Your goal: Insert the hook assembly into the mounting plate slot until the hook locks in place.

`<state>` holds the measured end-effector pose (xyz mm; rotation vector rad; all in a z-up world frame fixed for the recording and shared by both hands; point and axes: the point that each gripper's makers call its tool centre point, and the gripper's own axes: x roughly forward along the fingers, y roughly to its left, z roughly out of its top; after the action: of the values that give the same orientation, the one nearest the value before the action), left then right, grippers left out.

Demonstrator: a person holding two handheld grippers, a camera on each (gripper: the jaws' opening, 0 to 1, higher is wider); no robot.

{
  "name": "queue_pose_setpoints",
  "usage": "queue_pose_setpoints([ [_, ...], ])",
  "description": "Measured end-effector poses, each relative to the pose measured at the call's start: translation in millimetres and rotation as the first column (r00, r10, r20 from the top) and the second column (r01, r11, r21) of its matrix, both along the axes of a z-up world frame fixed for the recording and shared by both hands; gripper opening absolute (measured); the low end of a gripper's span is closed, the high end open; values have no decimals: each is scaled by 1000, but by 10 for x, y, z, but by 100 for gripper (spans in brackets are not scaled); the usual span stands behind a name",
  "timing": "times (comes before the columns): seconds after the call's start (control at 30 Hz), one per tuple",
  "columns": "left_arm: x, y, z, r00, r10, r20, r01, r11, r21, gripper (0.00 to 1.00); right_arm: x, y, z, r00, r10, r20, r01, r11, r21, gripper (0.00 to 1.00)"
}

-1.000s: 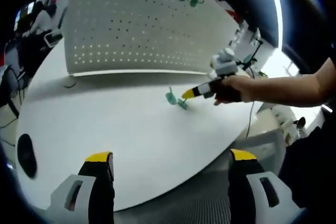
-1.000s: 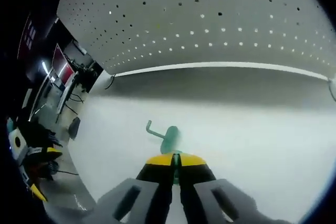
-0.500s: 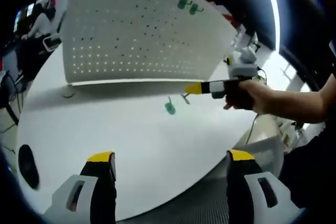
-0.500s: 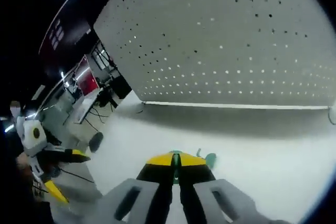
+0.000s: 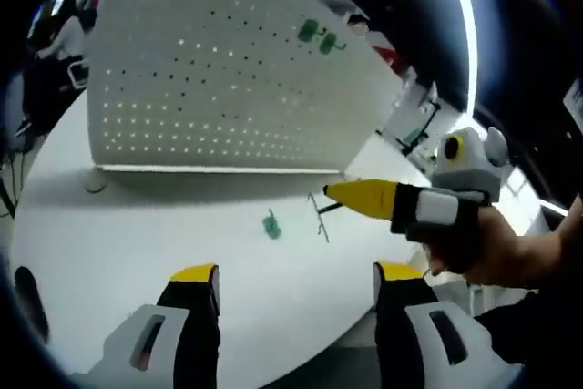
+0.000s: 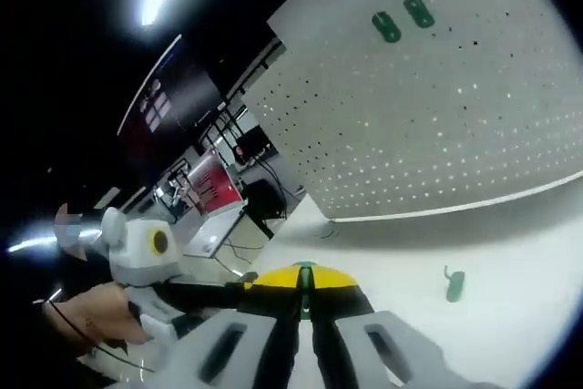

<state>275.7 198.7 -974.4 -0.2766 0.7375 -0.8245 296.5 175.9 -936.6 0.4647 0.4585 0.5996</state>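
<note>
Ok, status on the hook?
Left gripper open, idle. Right gripper shut on metal hook, above table. Green base lies on table; pegboard ahead, two green hooks mounted. Nothing blocking.

Upright white perforated pegboard panel (image 5: 219, 70) dotted with rows of small dark and lit holes; two green plastic hooks (image 6: 402, 19) high on it; small green hook piece (image 5: 271, 224) on plain white round tabletop (image 5: 137, 243); yellow-tipped black gripper jaws
</note>
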Motion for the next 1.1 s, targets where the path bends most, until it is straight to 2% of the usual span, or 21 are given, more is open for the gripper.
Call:
queue_pose_setpoints([
  [0.23,75,-149,154,1000,-2,-11,1,998,-70,51,22,78,111,999,4,40,-4,1000,8,0],
  [0.33,70,-188,199,1000,-16,-14,14,996,-92,40,35,122,195,997,14,75,-14,1000,2,0],
  [0.47,100,-184,251,1000,2,-25,-5,992,-130,30,22,172,299,992,27,124,-26,1000,-10,0],
  [0.67,117,-164,320,999,20,-33,-25,985,-170,16,-2,230,366,986,36,161,-33,999,-21,0],
  [0.77,107,-170,372,998,31,-56,-42,977,-207,15,-19,263,425,981,42,191,-36,999,-34,0],
  [0.83,98,-179,407,998,27,-53,-38,975,-219,13,-23,274,476,978,44,205,-38,999,-33,0],
  [0.97,131,-155,481,998,45,-33,-51,973,-224,5,-50,289,570,970,44,239,-36,999,-37,0],
  [1.1,131,-172,528,999,38,-31,-45,969,-244,4,-62,289,611,964,44,263,-29,998,-58,0],
])
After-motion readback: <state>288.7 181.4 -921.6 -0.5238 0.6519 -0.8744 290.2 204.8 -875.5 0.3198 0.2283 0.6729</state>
